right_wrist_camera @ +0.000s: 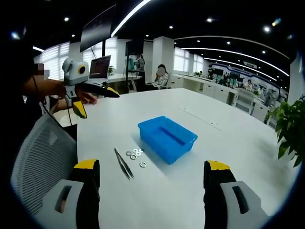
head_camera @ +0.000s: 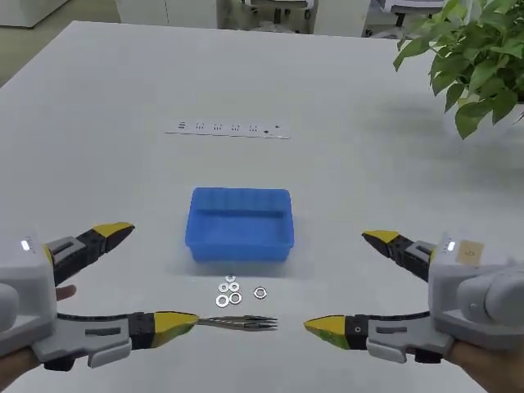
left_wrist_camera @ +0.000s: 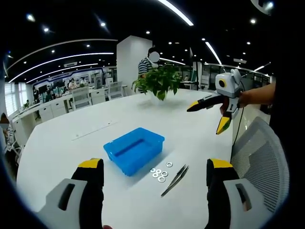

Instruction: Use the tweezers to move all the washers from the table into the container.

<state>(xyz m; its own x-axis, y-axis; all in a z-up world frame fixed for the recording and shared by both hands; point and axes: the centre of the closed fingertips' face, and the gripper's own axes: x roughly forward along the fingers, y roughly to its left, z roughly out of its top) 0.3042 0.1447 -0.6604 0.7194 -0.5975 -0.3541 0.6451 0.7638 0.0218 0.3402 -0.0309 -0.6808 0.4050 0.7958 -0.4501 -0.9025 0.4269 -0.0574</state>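
Reaching for tweezers: the step in hand, as I judge it; nothing is gripped yet.
Left gripper: jaws spread wide, empty, low at the near left. In the head view its lower jaw tip overlaps the tool's left end; I cannot tell if they touch.
Right gripper: jaws also wide apart, empty, at the near right. Its lower tip is near the tool's right end but apart.
Tweezers: flat on the table, between the two grippers, just nearer the person than the washers.
Long axis: left to right across the person, roughly parallel to the container's near wall.
Pointing: the arms seem to part toward the right end, so the tips likely face the right gripper; too thin to be sure.
Washers: a small cluster with one just beside it on the right, lying between tweezers and container.
Container: blue, open-topped, beyond the washers; looks empty.
Doing it well: come in low and level, since the tool lies thin on the table. Pinch across both arms about mid-length, square to the long axis, so a squeeze can shut the tips. Keep the jaws off the washers just beyond.
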